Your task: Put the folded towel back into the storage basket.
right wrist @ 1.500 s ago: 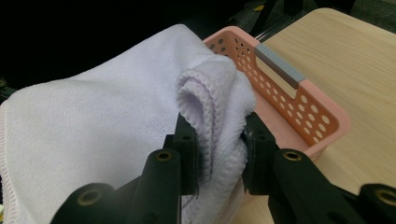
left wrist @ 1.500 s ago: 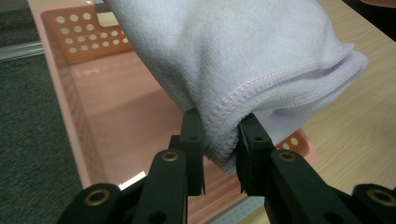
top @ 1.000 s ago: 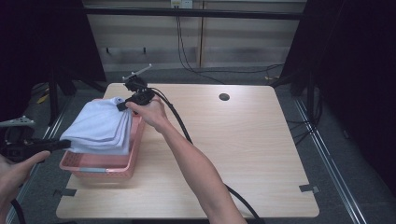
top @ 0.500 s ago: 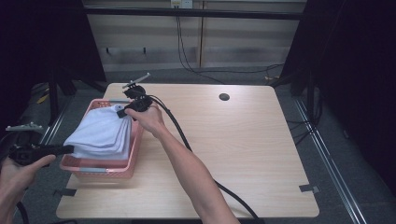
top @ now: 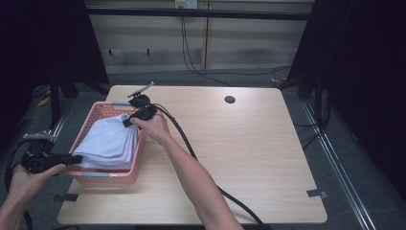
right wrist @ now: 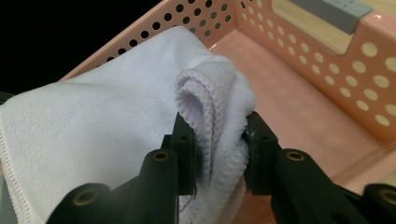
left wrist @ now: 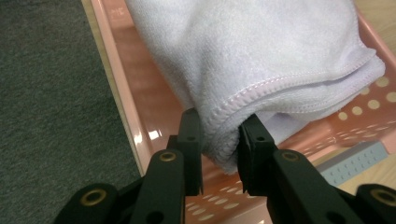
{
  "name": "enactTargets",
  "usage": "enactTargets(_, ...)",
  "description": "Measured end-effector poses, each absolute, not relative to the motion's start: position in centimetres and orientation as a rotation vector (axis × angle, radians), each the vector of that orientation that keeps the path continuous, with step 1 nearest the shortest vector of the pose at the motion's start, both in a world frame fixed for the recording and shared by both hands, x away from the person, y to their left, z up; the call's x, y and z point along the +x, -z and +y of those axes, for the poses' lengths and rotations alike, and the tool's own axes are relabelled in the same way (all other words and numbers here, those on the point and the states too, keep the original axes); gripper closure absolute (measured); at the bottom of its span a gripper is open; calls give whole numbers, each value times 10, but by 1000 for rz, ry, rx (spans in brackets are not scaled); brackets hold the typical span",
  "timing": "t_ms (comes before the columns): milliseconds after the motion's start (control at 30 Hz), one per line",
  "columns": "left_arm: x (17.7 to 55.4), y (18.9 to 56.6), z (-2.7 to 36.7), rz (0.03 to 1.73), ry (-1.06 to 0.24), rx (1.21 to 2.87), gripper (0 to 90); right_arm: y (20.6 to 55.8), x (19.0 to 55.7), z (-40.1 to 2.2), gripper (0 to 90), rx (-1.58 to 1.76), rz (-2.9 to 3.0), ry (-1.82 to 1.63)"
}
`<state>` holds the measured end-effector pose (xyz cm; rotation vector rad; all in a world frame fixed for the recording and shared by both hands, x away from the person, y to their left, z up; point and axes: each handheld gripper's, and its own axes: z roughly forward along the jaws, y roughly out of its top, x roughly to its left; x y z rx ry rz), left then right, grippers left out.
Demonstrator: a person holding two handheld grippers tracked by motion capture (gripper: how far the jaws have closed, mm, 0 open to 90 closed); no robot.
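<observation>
On the bench [top: 249, 158] the pink basket [top: 98, 175] holds the folded white towel [top: 110, 141], its long axis running between the two hands. The left gripper [left wrist: 219, 149] pinches the near corner and the right gripper [right wrist: 217, 140] the far corner. Both pairs of fingers [left wrist: 190, 140] have just been easing apart, cloth between them.

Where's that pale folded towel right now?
In the high view the towel lies in the pink basket at the table's left edge, its ends between the jaws of the left gripper and right gripper.

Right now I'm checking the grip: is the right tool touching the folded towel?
Touching. The right gripper view shows the right tool with both jaws pressed against the towel's bunched folded edge.
</observation>
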<state>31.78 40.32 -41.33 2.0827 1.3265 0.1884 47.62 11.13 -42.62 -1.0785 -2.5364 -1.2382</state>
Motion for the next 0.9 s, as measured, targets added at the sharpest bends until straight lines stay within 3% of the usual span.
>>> enactTargets(133, 317, 412, 404, 1346, -197, 2068, 609, 429, 477, 108, 492, -1120, -2560, 1221)
enactTargets(233, 314, 408, 404, 1347, -194, 2042, 539, 428, 478, 103, 423, -1128, -2546, 1248)
enactTargets(400, 311, 404, 398, 1324, -208, 2034, 510, 423, 478, 97, 422, -1130, -2534, 1282)
enactTargets(900, 297, 398, 359, 1288, -232, 1944, 553, 411, 464, 56, 416, -1027, -2526, 1371)
